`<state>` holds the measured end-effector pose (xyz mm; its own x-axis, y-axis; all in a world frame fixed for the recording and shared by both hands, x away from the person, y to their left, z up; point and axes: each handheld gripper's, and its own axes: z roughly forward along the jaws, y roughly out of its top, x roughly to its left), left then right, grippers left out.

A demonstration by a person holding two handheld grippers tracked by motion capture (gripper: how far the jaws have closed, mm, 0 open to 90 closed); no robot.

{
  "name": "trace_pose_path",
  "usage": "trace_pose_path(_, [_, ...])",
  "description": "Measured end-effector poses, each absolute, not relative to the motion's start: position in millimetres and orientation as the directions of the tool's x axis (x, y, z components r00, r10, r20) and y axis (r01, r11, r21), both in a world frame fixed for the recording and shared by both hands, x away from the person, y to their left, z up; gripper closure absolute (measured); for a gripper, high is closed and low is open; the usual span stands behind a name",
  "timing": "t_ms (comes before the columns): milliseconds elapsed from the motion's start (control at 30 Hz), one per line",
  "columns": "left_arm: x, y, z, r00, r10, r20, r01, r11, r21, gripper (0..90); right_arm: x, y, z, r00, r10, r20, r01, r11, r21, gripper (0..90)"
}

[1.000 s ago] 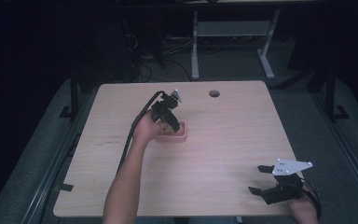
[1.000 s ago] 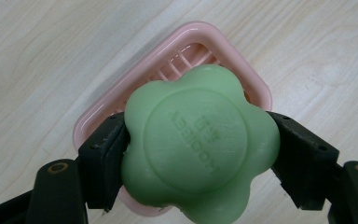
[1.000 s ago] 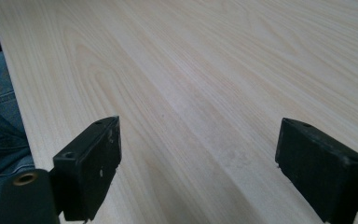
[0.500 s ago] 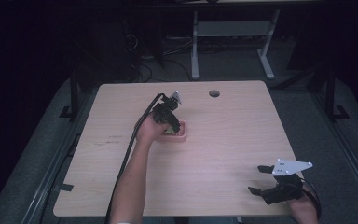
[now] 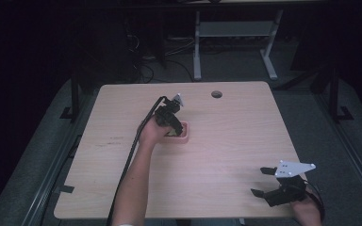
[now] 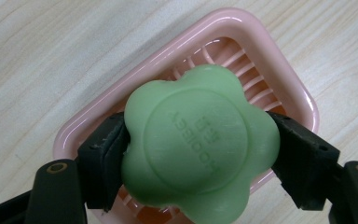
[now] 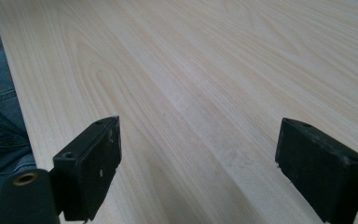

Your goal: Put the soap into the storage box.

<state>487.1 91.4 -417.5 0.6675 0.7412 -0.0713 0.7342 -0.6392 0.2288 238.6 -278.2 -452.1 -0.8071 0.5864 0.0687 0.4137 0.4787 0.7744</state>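
Observation:
A green flower-shaped soap bar (image 6: 200,144) sits between the two black jaws of my left gripper (image 6: 198,149), which is shut on it. Directly beneath the soap lies a pink slatted soap dish (image 6: 279,70); whether the soap touches the dish I cannot tell. From above, the left gripper (image 5: 172,123) points down over the pink dish (image 5: 185,137) near the table's middle. My right gripper (image 5: 263,181) rests near the front right corner, wide open, and its own view has bare wood between the jaws of the right gripper (image 7: 196,163).
The light wooden table (image 5: 226,141) has a round cable hole (image 5: 216,94) at the back. A black cable (image 5: 132,150) trails along the left forearm. Blue denim (image 7: 0,116) lies past the table's edge. A white desk frame (image 5: 235,33) stands behind on the dark floor.
The left gripper has shifted slightly over the pink dish with the soap in it. The right gripper has stayed put.

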Motion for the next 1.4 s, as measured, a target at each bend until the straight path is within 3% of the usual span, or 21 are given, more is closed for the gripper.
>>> trace_pose_path(367, [486, 93, -415, 0.676, 0.734, -0.063, 0.726, -0.650, 0.226, 25.7, 239, -277, -452, -0.807, 0.587, 0.068, 0.417, 0.484, 0.769, 13.8])
trace_pose_path(1400, [458, 112, -387, 0.709, 0.704, -0.037, 0.672, -0.658, 0.339, 23.1, 239, -277, -454, -0.800, 0.596, 0.066, 0.420, 0.478, 0.772, 13.8])
